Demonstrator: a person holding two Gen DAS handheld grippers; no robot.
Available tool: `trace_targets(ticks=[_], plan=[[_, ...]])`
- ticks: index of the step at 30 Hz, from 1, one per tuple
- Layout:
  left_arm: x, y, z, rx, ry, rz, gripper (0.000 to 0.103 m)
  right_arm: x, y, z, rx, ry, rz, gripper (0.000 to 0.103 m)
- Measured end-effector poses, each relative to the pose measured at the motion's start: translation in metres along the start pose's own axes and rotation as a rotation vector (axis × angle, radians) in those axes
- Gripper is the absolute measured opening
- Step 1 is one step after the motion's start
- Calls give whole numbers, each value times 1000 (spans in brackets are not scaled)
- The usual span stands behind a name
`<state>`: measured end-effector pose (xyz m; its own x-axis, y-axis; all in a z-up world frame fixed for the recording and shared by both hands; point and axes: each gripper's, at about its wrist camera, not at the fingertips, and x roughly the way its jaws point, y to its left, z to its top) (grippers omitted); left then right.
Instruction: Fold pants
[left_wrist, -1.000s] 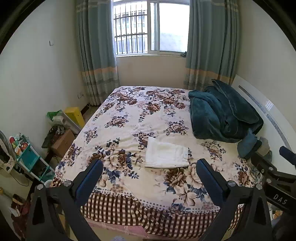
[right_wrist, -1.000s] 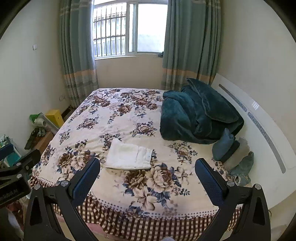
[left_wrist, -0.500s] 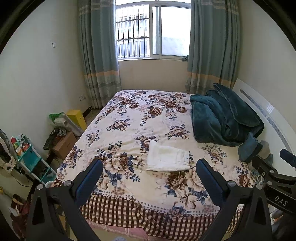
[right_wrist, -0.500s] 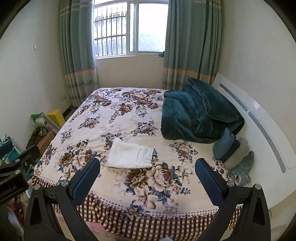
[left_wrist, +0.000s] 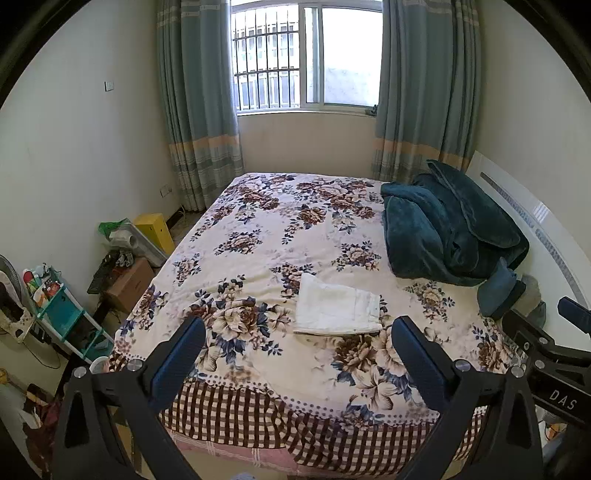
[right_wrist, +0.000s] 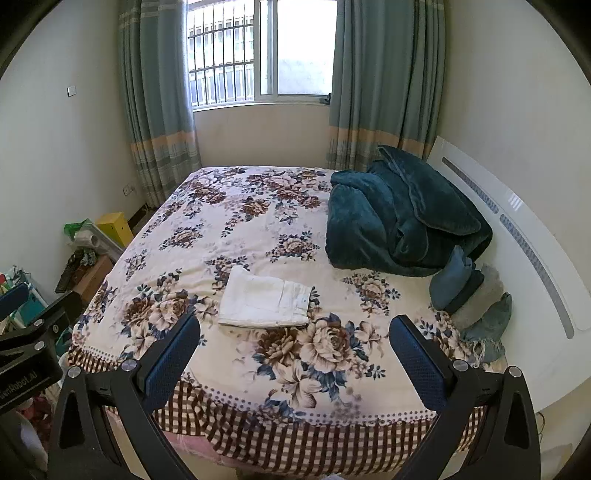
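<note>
Fingers of left gripper (left_wrist: 297, 343) and right gripper (right_wrist: 293, 341) spread wide, empty, held off the bed (left_wrist: 258, 376). White pants (left_wrist: 337, 309) lie folded compact near its foot edge; task looks complete.

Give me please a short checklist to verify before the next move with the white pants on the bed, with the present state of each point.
1. White pants already folded into a compact rectangle: ok.
2. Pants lie flat on the floral bedspread, fully on the bed: ok.
3. Pants apart from the teal blanket: ok, bedspread shows between them.
4. Left hand-held gripper open and holding nothing: ok.
5. Right hand-held gripper open and holding nothing: ok.
6. Layers under the top fold lie even: cannot tell, hidden from both views.
</note>
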<state>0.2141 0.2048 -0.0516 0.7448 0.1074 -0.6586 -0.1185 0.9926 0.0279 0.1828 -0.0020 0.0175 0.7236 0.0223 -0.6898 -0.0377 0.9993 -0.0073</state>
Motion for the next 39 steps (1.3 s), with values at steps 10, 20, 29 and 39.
trace_targets(ticks=[10,20,29,39], plan=[[0,-1,-3,-2,7,3,103,3,-1,-1,2,7,3,103],[1,-1,-5,-6,15,-1,103,7,3,-5,9,20,4,103],[1,-3,-4,-6,16,0,103,9,3,-6,12,23,6,103],[1,-4,-4,-7,17,2,103,9,3,-6,12,23,8,103]])
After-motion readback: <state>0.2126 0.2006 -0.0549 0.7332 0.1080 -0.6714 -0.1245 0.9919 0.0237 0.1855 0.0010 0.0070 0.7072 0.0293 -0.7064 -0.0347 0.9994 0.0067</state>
